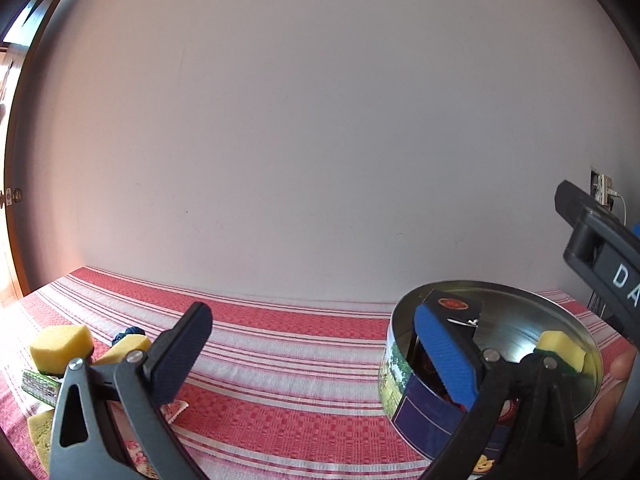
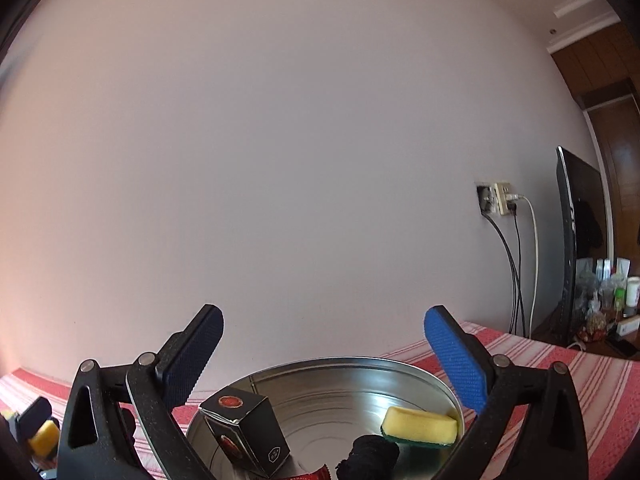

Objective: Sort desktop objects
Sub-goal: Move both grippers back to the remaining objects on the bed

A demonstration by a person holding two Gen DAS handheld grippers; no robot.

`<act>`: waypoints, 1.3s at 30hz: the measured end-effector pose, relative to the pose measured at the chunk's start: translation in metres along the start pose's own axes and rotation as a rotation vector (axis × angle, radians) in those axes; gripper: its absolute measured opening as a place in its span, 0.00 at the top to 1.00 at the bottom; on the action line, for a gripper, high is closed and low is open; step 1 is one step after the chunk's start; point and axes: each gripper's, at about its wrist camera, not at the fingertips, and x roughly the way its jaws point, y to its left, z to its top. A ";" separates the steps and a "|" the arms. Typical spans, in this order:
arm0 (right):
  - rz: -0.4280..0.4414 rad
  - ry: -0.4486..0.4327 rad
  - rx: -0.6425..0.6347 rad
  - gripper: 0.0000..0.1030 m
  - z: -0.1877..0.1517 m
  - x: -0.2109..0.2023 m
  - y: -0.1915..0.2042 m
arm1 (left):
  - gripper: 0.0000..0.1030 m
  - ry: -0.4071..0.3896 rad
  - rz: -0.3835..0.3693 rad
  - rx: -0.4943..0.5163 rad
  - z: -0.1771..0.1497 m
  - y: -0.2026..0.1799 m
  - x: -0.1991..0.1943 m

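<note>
A round metal tin (image 1: 516,324) (image 2: 340,368) stands on the red striped tablecloth (image 1: 280,344). Inside lie a black box (image 2: 244,432) (image 1: 452,308), a yellow-green sponge (image 2: 418,426) (image 1: 560,350), a black fabric lump (image 2: 370,456) and a red packet (image 2: 310,474). My left gripper (image 1: 316,360) is open and empty, left of the tin, its right finger in front of the tin's rim. My right gripper (image 2: 324,368) is open and empty above the tin. More yellow sponges (image 1: 60,346) lie far left.
A green wrapped item (image 1: 38,384), a dark blue item (image 1: 128,332) and a small packet (image 1: 176,408) lie at the left. The right gripper's body (image 1: 600,248) shows at the right edge. A wall socket with cables (image 2: 500,200) and a monitor (image 2: 580,240) stand at the right.
</note>
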 end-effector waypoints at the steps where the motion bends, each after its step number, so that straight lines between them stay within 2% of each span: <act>1: 0.010 -0.007 -0.026 0.00 -0.001 -0.002 0.006 | 0.01 0.004 0.004 0.012 0.000 0.001 0.001; 5: 0.067 -0.003 -0.058 0.00 -0.004 -0.006 0.020 | 0.01 0.056 0.032 0.028 -0.005 0.017 0.004; 9: 0.103 0.011 -0.050 0.00 -0.005 -0.008 0.024 | 0.01 0.117 0.037 -0.036 -0.006 0.045 0.009; 11: 0.117 0.011 -0.051 0.01 -0.006 -0.009 0.025 | 0.01 0.117 0.046 -0.042 -0.007 0.056 0.007; 14: 0.135 0.019 -0.058 0.01 -0.008 -0.008 0.028 | 0.01 0.091 0.094 0.020 -0.004 0.064 0.001; 17: 0.190 0.054 -0.057 0.01 -0.011 -0.005 0.031 | 0.01 0.065 0.143 0.047 -0.004 0.080 -0.005; 21: 0.251 0.090 -0.064 0.01 -0.016 -0.008 0.043 | 0.01 0.111 0.164 0.051 -0.003 0.109 -0.005; 27: 0.438 0.217 -0.050 0.01 -0.029 -0.013 0.069 | 0.01 0.116 0.188 0.005 0.001 0.167 -0.021; 32: 0.567 0.300 -0.129 0.01 -0.048 -0.028 0.104 | 0.01 0.111 0.231 -0.037 0.002 0.210 -0.037; 39: 0.851 0.535 -0.186 0.02 -0.069 -0.039 0.147 | 0.01 0.140 0.270 -0.125 -0.002 0.245 -0.053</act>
